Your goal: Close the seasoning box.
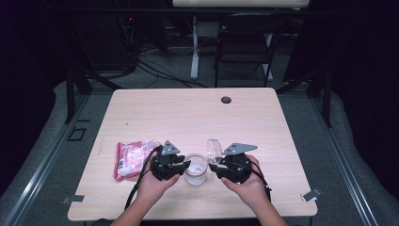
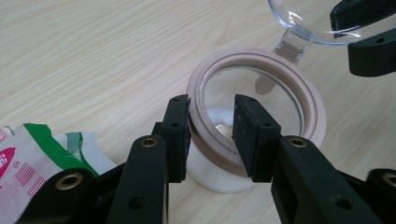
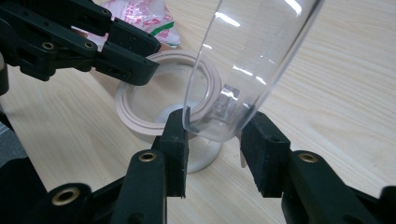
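- On a pale wooden tabletop (image 1: 188,113), a person works a clear glass jar (image 1: 195,170) with a claw in each hand; the jar stands upright near the front edge, between the two hands, with some white powder at its bottom.
- The left claw (image 2: 212,135) straddles the jar's wide beige rim (image 2: 308,100): one jaw sits against the outside of the rim, the other hangs inside the mouth, partly open. Whether the inner pad presses the rim cannot be told.
- The right claw (image 3: 212,140) has the jar's clear round lid (image 3: 243,65) between its jaws, the lid standing nearly on edge just above and beside the jar's mouth. The left pad touches the lid's edge; the far pad is seen through the plastic, so a firm grip cannot be confirmed.
- In the high view, the lid (image 1: 214,149) tilts up just right of the jar, by the right claw (image 1: 217,167), with the left claw (image 1: 184,165) at the jar's other side.
- A pink-and-white packet (image 1: 129,159) with a green stripe lies flat on the tabletop, just left of the left hand (image 1: 153,186).
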Motion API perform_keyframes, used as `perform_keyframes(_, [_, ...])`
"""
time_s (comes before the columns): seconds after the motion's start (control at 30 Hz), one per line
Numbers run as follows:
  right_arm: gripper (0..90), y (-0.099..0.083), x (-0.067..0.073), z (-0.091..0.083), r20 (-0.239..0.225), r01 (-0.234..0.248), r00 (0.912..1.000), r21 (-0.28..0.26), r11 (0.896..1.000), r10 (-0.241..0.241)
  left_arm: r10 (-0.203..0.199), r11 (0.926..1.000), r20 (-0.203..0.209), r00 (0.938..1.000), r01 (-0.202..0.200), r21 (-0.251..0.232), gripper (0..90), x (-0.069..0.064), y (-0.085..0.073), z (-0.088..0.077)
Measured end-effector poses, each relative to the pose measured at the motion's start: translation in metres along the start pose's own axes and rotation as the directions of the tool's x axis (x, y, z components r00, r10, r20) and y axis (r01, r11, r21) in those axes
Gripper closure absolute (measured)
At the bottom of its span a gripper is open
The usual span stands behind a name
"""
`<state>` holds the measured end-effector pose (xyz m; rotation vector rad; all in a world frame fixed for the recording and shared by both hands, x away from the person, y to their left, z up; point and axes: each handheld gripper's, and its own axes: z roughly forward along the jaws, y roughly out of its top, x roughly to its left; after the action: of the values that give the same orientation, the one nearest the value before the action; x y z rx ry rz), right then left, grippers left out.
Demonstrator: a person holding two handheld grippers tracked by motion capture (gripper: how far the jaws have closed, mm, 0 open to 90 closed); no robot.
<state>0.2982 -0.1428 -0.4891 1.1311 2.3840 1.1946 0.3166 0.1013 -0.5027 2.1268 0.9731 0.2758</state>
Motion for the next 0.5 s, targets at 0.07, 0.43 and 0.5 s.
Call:
perform_keyframes(0.07, [63.2,0.0,0.0,0.0,0.008,0.005,1.0,0.004,1.0,-0.005,-0.002,1.0,0.002,1.0,0.002,-0.001,66.6,0.0,0.0,0.0])
perform_keyframes(0.43, [71.8,0.002,-0.017,0.0,0.02,-0.053,0.9983,-0.045,0.998,0.054,0.002,0.9971,-0.003,1.0,-0.002,-0.076,61.3,-0.004,0.002,-0.014])
perform_keyframes(0.5, [72.7,0.004,-0.022,0.001,0.021,-0.061,0.9979,-0.048,0.997,0.062,0.007,0.9964,-0.01,0.9999,-0.008,-0.084,60.2,-0.003,0.002,-0.018])
